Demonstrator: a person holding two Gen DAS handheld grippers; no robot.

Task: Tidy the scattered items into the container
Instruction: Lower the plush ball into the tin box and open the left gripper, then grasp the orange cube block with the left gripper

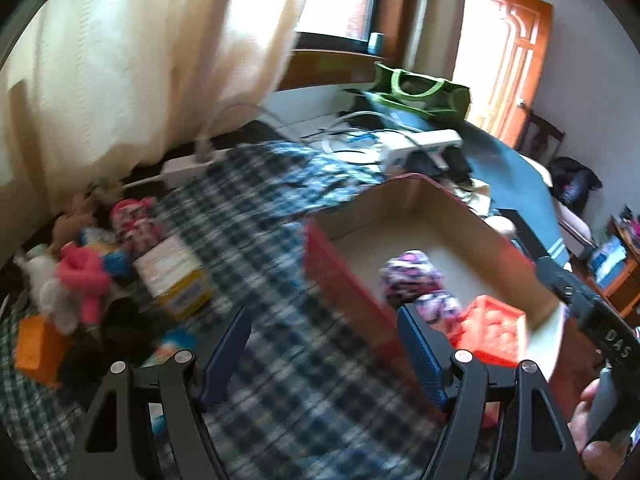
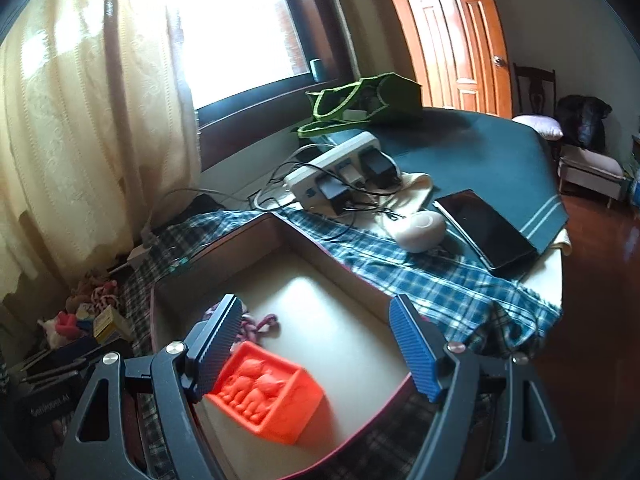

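Open box on the plaid cloth, scattered pile off to its left.

We note the cardboard box (image 2: 224, 252) on the plaid cloth (image 2: 440, 280), holding an orange mould (image 2: 266, 396) and a pink-purple rope toy (image 1: 412, 280). Loose toys (image 1: 80, 276) and a yellow packet (image 1: 176, 276) lie well apart, near the curtain (image 1: 120, 80). Our right gripper (image 2: 316, 352) hangs wide and empty above the box; left gripper (image 1: 324, 356) wide, empty, at the box's near wall. Beyond: power strip (image 2: 336, 172), tablet (image 2: 484, 228), green bag (image 2: 360, 100), door (image 2: 452, 36).
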